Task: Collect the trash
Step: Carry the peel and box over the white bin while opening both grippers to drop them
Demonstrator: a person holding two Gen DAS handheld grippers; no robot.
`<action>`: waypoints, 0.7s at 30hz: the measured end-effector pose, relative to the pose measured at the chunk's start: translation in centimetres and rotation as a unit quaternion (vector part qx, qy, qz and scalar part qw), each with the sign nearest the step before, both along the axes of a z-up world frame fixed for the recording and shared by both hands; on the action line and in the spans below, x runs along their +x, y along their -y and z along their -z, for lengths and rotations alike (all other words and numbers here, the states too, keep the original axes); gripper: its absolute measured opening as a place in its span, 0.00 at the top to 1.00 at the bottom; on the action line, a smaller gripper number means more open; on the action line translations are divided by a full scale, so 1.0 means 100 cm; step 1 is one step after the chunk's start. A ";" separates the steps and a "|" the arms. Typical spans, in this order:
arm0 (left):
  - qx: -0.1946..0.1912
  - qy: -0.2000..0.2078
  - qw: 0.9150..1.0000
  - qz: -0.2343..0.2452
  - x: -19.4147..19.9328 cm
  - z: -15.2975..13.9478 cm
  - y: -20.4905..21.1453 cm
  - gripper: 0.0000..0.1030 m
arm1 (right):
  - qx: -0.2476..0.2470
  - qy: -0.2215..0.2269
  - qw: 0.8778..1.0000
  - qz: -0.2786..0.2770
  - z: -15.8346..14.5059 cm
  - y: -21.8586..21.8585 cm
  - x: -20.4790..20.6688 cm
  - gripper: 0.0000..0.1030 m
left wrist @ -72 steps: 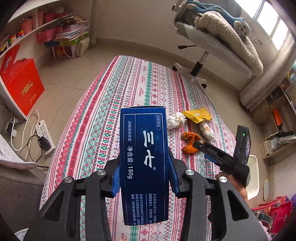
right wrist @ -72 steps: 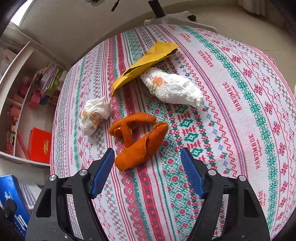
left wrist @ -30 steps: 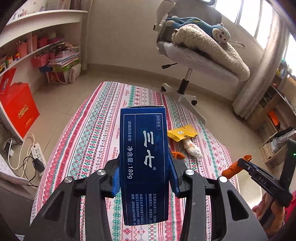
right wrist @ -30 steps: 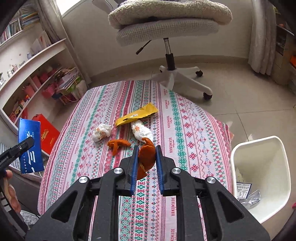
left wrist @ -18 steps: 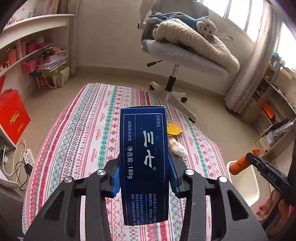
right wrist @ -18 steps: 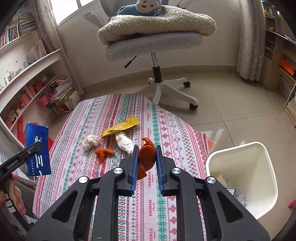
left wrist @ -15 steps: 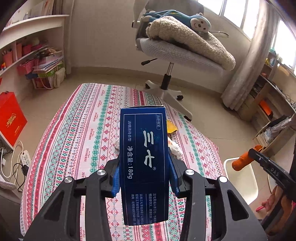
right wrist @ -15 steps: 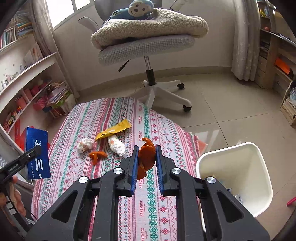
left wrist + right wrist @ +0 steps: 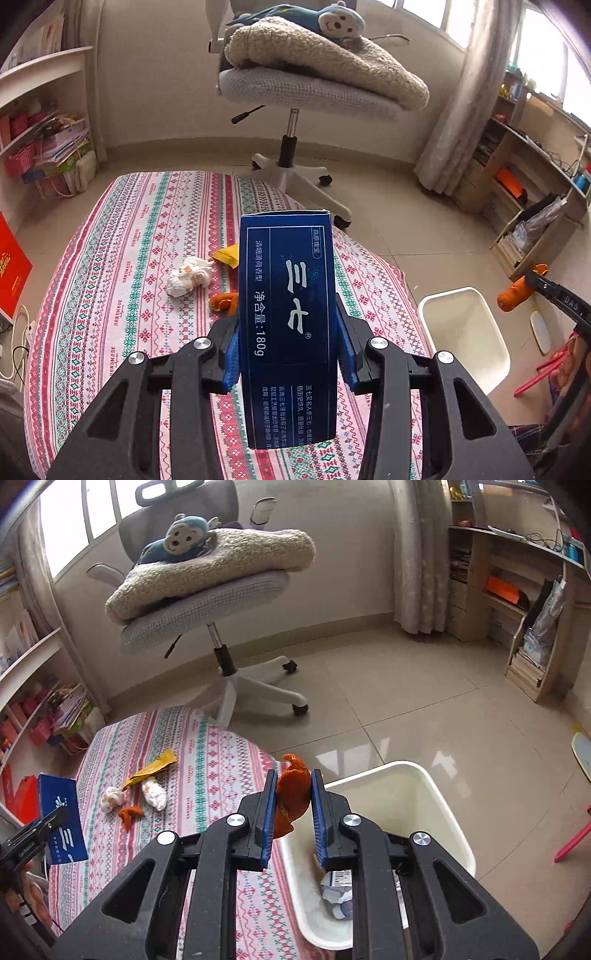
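Note:
My left gripper (image 9: 287, 328) is shut on a tall blue toothpaste box (image 9: 288, 317), held upright above the patterned tablecloth (image 9: 122, 280). My right gripper (image 9: 293, 797) is shut on a piece of orange peel (image 9: 291, 794), hanging over the near rim of the white trash bin (image 9: 424, 782). In the left wrist view the same peel (image 9: 515, 293) shows at the right, beyond the bin (image 9: 465, 332). On the cloth lie a crumpled tissue (image 9: 188, 277), a yellow wrapper (image 9: 225, 255), another bit of orange peel (image 9: 223, 301) and a second tissue wad (image 9: 155, 793).
A swivel chair (image 9: 207, 590) with a blanket and a plush monkey stands beyond the table. Shelves line the left wall (image 9: 40, 122) and the right wall (image 9: 517, 590). Crumpled paper (image 9: 338, 890) lies inside the bin. A red bag (image 9: 11, 269) leans at the left.
Both grippers have swung to the right, away from the table's middle. The peel now hangs over the bin's rim instead of over the cloth. Both grips stay the same.

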State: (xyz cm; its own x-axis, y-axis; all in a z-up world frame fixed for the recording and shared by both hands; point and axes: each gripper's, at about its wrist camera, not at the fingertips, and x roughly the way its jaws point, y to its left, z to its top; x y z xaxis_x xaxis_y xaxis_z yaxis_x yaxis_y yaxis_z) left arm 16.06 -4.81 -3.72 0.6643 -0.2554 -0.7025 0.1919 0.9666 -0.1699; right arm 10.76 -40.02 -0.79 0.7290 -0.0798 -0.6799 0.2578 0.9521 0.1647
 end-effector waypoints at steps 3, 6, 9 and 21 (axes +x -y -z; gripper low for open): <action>-0.013 0.013 1.000 0.012 -0.003 -0.012 0.018 0.60 | 0.011 -0.010 1.000 0.017 0.006 0.017 -0.005 0.84; -0.024 0.022 0.999 0.031 -0.003 -0.025 0.043 0.60 | 0.017 -0.005 0.999 0.040 0.004 0.030 -0.012 0.78; -0.041 0.021 0.998 0.049 0.000 -0.033 0.070 0.60 | 0.019 0.018 0.997 0.072 -0.004 0.044 -0.024 0.41; -0.066 -0.021 0.989 0.134 0.001 -0.018 0.185 0.60 | 0.059 0.070 0.978 0.188 -0.022 0.106 -0.053 0.08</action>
